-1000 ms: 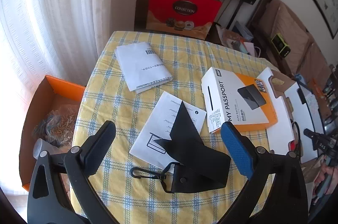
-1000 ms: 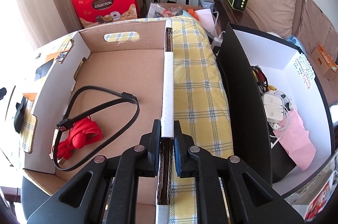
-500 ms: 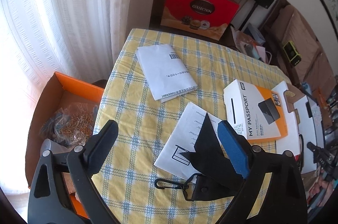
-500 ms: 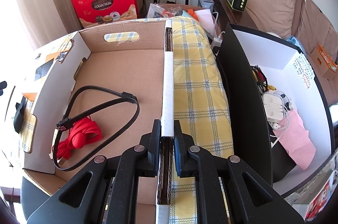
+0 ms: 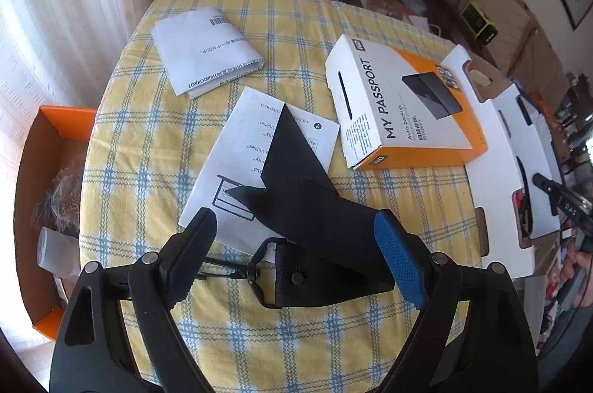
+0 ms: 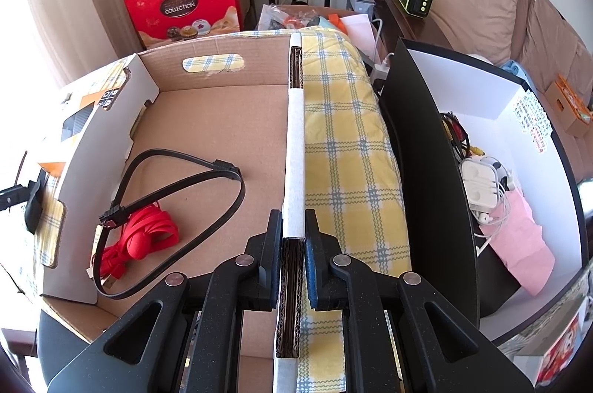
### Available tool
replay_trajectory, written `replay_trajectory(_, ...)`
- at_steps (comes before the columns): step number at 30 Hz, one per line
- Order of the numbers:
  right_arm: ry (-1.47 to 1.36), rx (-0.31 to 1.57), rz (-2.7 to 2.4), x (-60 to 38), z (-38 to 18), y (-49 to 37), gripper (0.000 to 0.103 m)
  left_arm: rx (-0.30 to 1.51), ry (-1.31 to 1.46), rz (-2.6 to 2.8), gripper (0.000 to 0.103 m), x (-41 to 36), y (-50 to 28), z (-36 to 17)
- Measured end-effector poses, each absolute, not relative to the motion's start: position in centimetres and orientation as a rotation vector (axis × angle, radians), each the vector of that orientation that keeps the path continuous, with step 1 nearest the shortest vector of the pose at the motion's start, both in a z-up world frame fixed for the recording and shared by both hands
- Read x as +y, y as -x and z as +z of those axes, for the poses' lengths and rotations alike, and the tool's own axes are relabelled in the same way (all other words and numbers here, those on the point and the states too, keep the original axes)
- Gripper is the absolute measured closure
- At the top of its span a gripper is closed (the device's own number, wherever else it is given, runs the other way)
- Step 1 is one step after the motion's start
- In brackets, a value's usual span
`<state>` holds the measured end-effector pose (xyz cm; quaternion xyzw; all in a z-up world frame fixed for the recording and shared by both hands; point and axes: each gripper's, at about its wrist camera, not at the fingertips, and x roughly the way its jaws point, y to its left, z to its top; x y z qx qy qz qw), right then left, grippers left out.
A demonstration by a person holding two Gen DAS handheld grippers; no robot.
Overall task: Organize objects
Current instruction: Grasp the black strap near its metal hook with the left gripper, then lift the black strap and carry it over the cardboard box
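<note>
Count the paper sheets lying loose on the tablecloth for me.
2. A folded white leaflet lies toward the table's far end, and an instruction sheet sits mid-table, partly under the black strap. More could be hidden beneath the strap.

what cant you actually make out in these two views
- Left wrist view: the snap hook end of the black strap is partly hidden behind the open left tool.
- Left wrist view: most print on the sheet is covered by the strap.
- Right wrist view: the cardboard box wall pinched by the right tool runs off the bottom edge.
- Right wrist view: the red cable plugs are too small.
</note>
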<state>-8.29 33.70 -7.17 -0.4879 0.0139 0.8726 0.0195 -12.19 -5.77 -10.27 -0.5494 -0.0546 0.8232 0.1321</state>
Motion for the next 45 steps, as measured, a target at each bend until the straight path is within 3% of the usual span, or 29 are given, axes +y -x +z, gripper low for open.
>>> replay_trajectory(3, 1.513, 0.046, 2.709, 33.7, -7.2, 8.2, 0.094, -0.146, 1.609, 2.377, 0.022, -5.4, 11.9, -10.7)
replay_trajectory(5, 1.513, 0.051, 2.708, 33.7, -7.3, 8.2, 0.094, -0.111, 1.600, 2.394, 0.037, -5.2, 11.6, -10.6)
replay_trajectory(7, 1.512, 0.049, 2.708, 33.7, -7.2, 8.1, 0.094, -0.151, 1.605, 2.373, 0.044, -5.7, 11.7, -10.4)
replay_trajectory(17, 1.512, 0.060, 2.709, 33.6, -7.3, 8.1, 0.093, -0.201, 1.648, 2.388, 0.044, -9.0, 11.1, -9.5)
replay_trajectory(21, 1.514, 0.065, 2.710, 33.6, -7.3, 8.0, 0.093, -0.194, 1.677, 2.339, 0.051, -8.6, 11.0, -10.3)
replay_trajectory(24, 1.517, 0.062, 2.709, 33.5, -7.3, 8.0, 0.093, -0.143, 1.660, 2.347, 0.058, -7.8, 10.8, -10.2)
replay_trajectory(26, 1.518, 0.061, 2.709, 33.6, -7.4, 8.0, 0.093, -0.142, 1.647, 2.331, 0.078, -7.4, 10.8, -10.0)
replay_trajectory(28, 1.518, 0.063, 2.708, 33.6, -7.4, 8.0, 0.093, -0.165, 1.653, 2.292, 0.085, -7.1, 10.8, -10.1)
replay_trajectory(31, 1.519, 0.066, 2.709, 33.7, -7.4, 8.0, 0.093, -0.137, 1.631, 2.291, 0.084, -6.4, 10.6, -10.0)
replay_trajectory(32, 1.522, 0.069, 2.708, 33.6, -7.4, 8.0, 0.093, -0.148, 1.634, 2.293, 0.078, -6.3, 10.6, -10.0)
replay_trajectory(33, 1.524, 0.069, 2.707, 33.7, -7.5, 8.0, 0.093, -0.168, 1.637, 2.288, 0.071, -6.3, 10.6, -9.9)
replay_trajectory(35, 1.528, 0.068, 2.705, 33.8, -7.6, 8.0, 0.093, -0.187, 1.626, 2.291, 0.039, -6.1, 10.6, -9.8)
replay_trajectory(37, 1.529, 0.065, 2.704, 33.8, -7.6, 8.0, 0.093, -0.148, 1.620, 2.332, 0.033, -5.6, 10.6, -9.9)
replay_trajectory(40, 1.529, 0.066, 2.704, 33.8, -7.6, 8.0, 0.093, -0.059, 1.635, 2.340, 0.034, -4.2, 10.3, -10.7)
replay_trajectory(42, 1.529, 0.066, 2.705, 33.8, -7.6, 8.0, 0.093, 0.102, 1.612, 2.387, 0.035, -2.7, 9.6, -10.9)
replay_trajectory(45, 1.528, 0.066, 2.704, 33.8, -7.6, 8.0, 0.093, 0.164, 1.568, 2.383, 0.062, -1.6, 8.8, -10.7)
